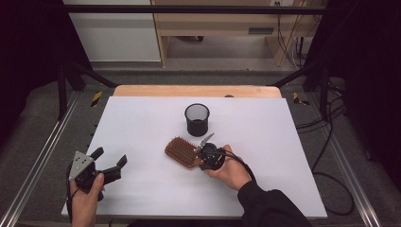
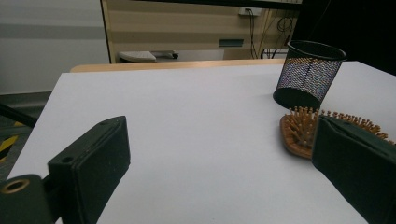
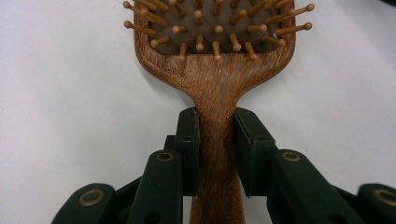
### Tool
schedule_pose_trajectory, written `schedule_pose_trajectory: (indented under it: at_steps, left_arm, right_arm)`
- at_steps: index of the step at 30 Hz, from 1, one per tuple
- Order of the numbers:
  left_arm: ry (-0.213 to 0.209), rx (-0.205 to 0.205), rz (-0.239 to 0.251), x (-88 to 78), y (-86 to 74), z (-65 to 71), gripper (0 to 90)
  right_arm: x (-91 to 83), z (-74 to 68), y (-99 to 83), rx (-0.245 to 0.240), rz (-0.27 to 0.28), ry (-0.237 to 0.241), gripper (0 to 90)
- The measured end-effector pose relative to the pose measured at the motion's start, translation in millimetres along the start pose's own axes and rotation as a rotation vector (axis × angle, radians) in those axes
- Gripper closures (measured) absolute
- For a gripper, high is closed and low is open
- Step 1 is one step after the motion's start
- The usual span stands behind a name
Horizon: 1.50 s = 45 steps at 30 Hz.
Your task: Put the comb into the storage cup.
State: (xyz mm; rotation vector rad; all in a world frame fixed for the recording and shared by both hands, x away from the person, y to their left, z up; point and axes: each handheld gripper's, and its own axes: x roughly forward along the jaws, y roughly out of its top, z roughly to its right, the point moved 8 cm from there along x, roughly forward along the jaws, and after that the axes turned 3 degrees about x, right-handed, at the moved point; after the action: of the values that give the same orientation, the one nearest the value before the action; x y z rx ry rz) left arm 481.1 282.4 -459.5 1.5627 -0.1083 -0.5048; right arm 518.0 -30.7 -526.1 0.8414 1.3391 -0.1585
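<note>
Hairbrush handling is the work in hand: the wooden paddle brush is gripped by its narrow handle between the two black jaws of the right gripper, with the bristled head pointing away from the hand and bristles facing up. In the high view the hairbrush is seen near the middle of the white table, just in front of the black mesh cup and apart from it; whether the head rests on the surface or is held slightly clear cannot be told. The left gripper is held low near the table's left front corner, its jaws spread wide with nothing between them, well apart from the brush. Several risks can be judged from here. The grip is taken far from the heavy head, so the brush could be levered downward or twisted in the pads if it is swung quickly. If the cup is the intended destination, its light mesh wall could be knocked over by the broad head, since nothing steadies it. The bristles could also be caught on the rim if the head is brought in tilted.
</note>
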Motion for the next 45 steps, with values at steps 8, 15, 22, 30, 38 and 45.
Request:
schedule_pose_trajectory:
  at_steps: [8,15,22,30,38,45]
  left_arm:
    - [0.001,-0.001,0.001,-0.4,0.2,-0.1,5.0]
    - [-0.019,0.004,0.006,-0.7,2.2,6.4,5.3]
    - [-0.147,-0.026,0.010,7.1,7.1,37.1,6.3]
    - [-0.337,-0.044,0.033,34.2,34.5,100.1,6.2]
    - [-0.516,-0.121,0.056,70.1,60.7,155.0,6.2]
    - [-0.607,-0.228,0.045,91.0,70.9,178.6,6.9]
  right_arm:
    - [-8.5,-0.3,-15.1,0.017,0.058,0.003,72.4]
    - [-27.5,5.4,-24.6,0.040,0.147,0.005,72.4]
    - [-51.6,15.3,-31.4,0.071,0.311,0.000,72.4]
    - [-75.5,20.2,-26.3,0.095,0.505,0.011,72.4]
    - [-84.1,13.4,-20.4,0.074,0.579,0.017,72.4]
    - [-92.4,5.7,-13.8,0.061,0.639,0.021,72.4]
